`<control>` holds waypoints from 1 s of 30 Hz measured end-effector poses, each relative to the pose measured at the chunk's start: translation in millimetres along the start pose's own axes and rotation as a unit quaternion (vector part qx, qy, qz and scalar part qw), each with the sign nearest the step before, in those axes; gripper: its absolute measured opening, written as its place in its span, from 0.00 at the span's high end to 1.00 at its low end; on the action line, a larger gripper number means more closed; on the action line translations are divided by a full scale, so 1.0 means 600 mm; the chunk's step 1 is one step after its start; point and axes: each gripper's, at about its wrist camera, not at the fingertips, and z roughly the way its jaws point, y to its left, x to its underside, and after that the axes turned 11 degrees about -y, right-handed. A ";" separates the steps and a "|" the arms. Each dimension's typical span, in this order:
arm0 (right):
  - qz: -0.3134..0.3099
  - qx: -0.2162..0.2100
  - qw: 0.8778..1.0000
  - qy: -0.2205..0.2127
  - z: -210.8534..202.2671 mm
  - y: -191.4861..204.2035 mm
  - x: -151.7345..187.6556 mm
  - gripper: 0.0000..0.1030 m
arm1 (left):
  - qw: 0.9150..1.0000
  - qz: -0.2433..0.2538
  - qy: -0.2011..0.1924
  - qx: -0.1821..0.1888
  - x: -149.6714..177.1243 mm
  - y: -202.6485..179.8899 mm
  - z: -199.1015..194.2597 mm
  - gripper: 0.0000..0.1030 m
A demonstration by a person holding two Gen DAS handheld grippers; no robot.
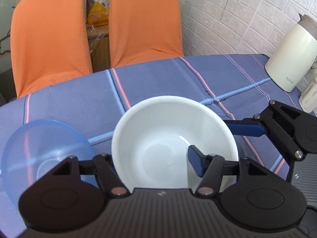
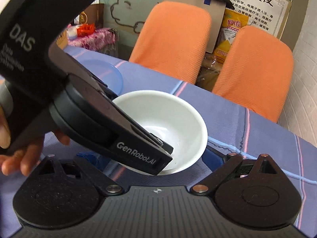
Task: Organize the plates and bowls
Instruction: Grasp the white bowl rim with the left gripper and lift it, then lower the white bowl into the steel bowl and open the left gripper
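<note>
Left gripper (image 1: 154,161): right blue finger (image 1: 195,163) sits inside the white bowl (image 1: 158,130), near the bowl's right inner wall. The other finger is hidden behind the bowl's left rim, so the jaws look to straddle that side; cannot tell whether they press on the rim or merely stand wide around it.

Right gripper (image 2: 152,158): one blue finger (image 2: 215,157) shows just beside the bowl's (image 2: 178,119) right outer wall; the other is a blue patch low on the left, mostly hidden behind the left tool's black body. Jaws stand wide, the bowl's near side between them, contact not visible.

White bowl is upright on the striped blue tablecloth (image 1: 158,79), near the middle of the table. A clear blue bowl (image 1: 39,144) lies just beside it on the left, rims nearly touching.

Open cloth beyond the white bowl up to the far table edge. Two orange chairs (image 1: 49,39) stand against that edge. A cream kettle (image 1: 289,59) sits at the far right corner by the brick wall, well apart from the bowls.

A hand (image 2: 25,154) grips the left tool.
</note>
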 end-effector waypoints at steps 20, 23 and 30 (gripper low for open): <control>-0.007 0.013 0.999 -0.031 -0.156 0.063 0.009 0.17 | 0.999 0.021 -0.035 0.013 0.063 -0.116 -0.175 0.40; -0.004 0.020 0.999 -0.032 -0.206 0.080 0.030 0.16 | 0.999 0.030 -0.033 0.025 0.098 -0.158 -0.208 0.40; 0.004 0.037 0.999 -0.013 -0.286 0.128 0.095 0.15 | 0.997 0.054 -0.017 0.047 0.196 -0.244 -0.248 0.38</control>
